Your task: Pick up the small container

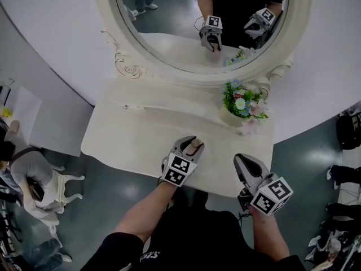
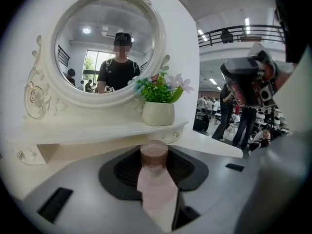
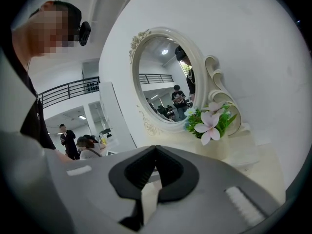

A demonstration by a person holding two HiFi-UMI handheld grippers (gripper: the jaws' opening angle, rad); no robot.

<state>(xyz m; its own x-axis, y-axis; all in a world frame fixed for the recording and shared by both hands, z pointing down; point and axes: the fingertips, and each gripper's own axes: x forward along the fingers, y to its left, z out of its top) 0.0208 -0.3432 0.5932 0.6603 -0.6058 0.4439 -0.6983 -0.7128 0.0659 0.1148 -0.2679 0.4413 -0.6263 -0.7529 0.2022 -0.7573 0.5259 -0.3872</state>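
The small container (image 2: 156,189) is pale pink with a brown cap and stands upright between the jaws of my left gripper (image 2: 154,156), whose dark pads close on its sides. In the head view the left gripper (image 1: 190,143) holds the container (image 1: 196,147) over the front edge of the white dressing table (image 1: 135,137). To its right, my right gripper (image 1: 244,160) hangs at the table's front edge. Its jaws (image 3: 156,150) meet at the tips with nothing between them.
An oval mirror (image 1: 169,27) in an ornate white frame rises at the back of the table. A white pot of flowers (image 1: 243,103) stands at the back right on a low shelf. A person (image 1: 28,174) sits on the floor side at the left.
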